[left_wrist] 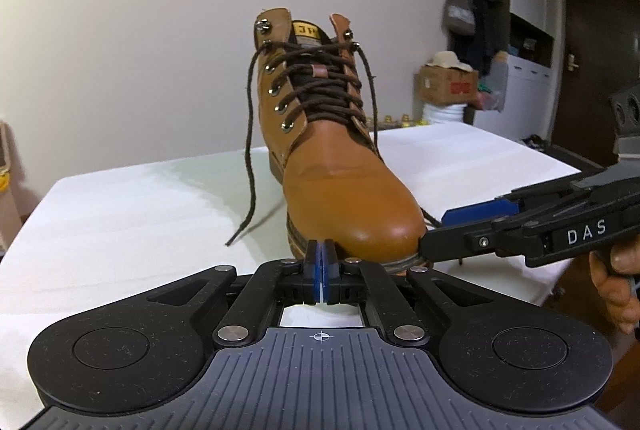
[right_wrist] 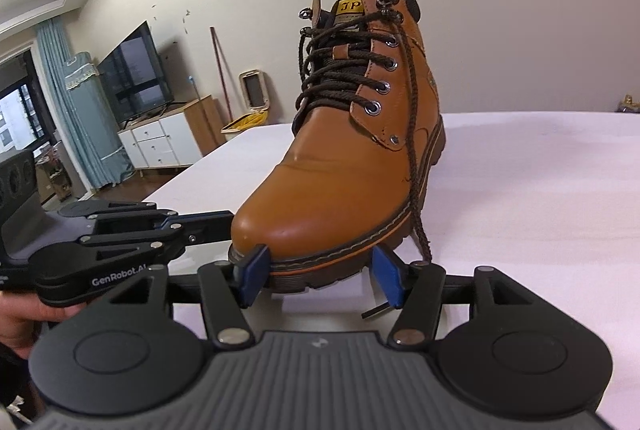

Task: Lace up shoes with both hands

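My left hand-held gripper (left_wrist: 321,262) is clenched flat, blue pads pressed together with nothing between them, its tips just short of the toe of the tan leather lace-up boot (left_wrist: 320,134). My right hand-held gripper (right_wrist: 320,270) stands released and wide, one blue pad on either side of the boot's toe and sole edge, neither plainly pressing on it. The boot sits upright on the white tabletop (left_wrist: 120,206), directly ahead of both grippers, toe toward me.

The dark brown lace (left_wrist: 251,134) is threaded through the eyelets up to the lower hooks; one loose end hangs down ahead and to the left of the left gripper, its tip on the tabletop. The other end (right_wrist: 416,158) trails down the boot's side and lands just ahead of the right gripper's right pad.

I judge the step in hand to be picking up the free ends. I would reopen the left gripper, take each end near its tip, and lift gently so the boot does not tip.

Readable writing: "JP" on the yellow tongue label (right_wrist: 351,6), "DAS" on the right gripper's body in the left view, "GenRobot.AI" on the left gripper's in the right view.
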`<action>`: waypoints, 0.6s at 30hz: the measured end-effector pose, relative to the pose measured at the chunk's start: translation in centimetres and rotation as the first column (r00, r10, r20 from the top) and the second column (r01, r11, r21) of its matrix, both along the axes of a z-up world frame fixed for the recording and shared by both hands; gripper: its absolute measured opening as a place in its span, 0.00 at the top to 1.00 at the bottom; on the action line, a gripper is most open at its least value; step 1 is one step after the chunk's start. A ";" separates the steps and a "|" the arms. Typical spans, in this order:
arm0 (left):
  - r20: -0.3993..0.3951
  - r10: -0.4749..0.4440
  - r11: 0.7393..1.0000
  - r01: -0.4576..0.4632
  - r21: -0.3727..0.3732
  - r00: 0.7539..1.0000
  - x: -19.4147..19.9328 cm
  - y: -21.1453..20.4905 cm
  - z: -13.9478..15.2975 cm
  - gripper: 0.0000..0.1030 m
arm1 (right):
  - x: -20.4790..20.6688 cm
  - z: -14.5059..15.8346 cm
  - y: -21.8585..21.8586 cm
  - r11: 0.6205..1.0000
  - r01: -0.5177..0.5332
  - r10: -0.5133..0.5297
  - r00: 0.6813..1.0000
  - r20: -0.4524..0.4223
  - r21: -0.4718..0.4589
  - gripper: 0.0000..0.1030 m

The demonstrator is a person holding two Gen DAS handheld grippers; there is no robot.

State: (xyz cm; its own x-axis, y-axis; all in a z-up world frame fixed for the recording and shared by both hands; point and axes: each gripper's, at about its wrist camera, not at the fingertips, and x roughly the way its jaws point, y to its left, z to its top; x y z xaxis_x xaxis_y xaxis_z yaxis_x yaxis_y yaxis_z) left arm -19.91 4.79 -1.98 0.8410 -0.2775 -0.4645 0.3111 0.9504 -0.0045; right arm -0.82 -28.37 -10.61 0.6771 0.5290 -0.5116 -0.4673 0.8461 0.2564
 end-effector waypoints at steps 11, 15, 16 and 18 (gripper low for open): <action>-0.019 0.081 0.997 -0.081 0.005 0.997 -2.1 -0.4 0.3 0.76 | -0.6 0.0 -0.6 0.999 0.014 -0.014 1.000 -0.005 0.038 0.43; -0.028 0.135 0.990 -0.136 -0.029 0.990 -2.3 0.2 0.4 0.59 | -0.6 0.7 -1.8 0.998 0.022 -0.021 1.000 -0.019 0.057 0.42; -0.027 0.155 0.988 -0.155 -0.027 0.988 -2.6 0.2 0.4 0.56 | -0.7 0.9 -2.0 0.998 0.020 -0.019 1.000 -0.021 0.054 0.41; -0.031 0.178 0.983 -0.179 -0.030 0.984 -2.9 0.3 0.3 0.53 | -0.6 1.0 -2.3 0.999 0.017 -0.016 1.000 -0.023 0.049 0.41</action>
State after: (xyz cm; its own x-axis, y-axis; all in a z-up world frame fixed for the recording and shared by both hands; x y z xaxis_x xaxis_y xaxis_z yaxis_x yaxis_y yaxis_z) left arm -22.77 5.09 -1.73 0.8649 -0.1397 -0.4822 0.1361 0.9898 -0.0426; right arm -1.40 -30.64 -9.57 0.6743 0.5427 -0.5009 -0.4472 0.8398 0.3079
